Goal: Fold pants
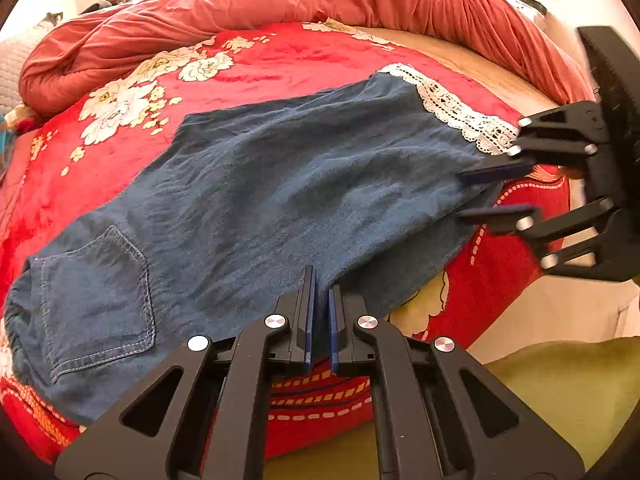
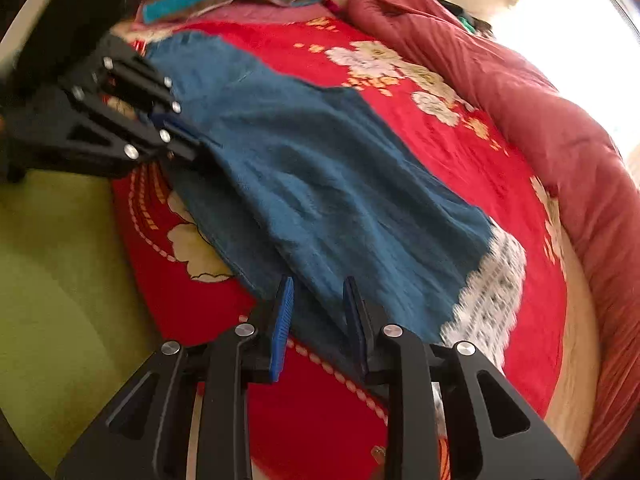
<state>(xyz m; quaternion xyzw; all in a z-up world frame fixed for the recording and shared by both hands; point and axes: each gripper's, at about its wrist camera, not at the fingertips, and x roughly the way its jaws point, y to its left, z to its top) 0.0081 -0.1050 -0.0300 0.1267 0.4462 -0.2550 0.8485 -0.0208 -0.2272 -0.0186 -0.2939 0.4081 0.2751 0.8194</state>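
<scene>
Left gripper pinches pants (near edge) — right gripper parted.

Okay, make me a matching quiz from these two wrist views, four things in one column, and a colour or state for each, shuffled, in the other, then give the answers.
Column one:
1. pants
2. lace trim
3. left tongs
4. right tongs

Column two:
A. white, along the leg hem
B. open, at the pants' near edge
C. blue denim, spread on the red floral blanket
D. shut, at the pants' near edge

Pairs: 1-C, 2-A, 3-D, 4-B
</scene>
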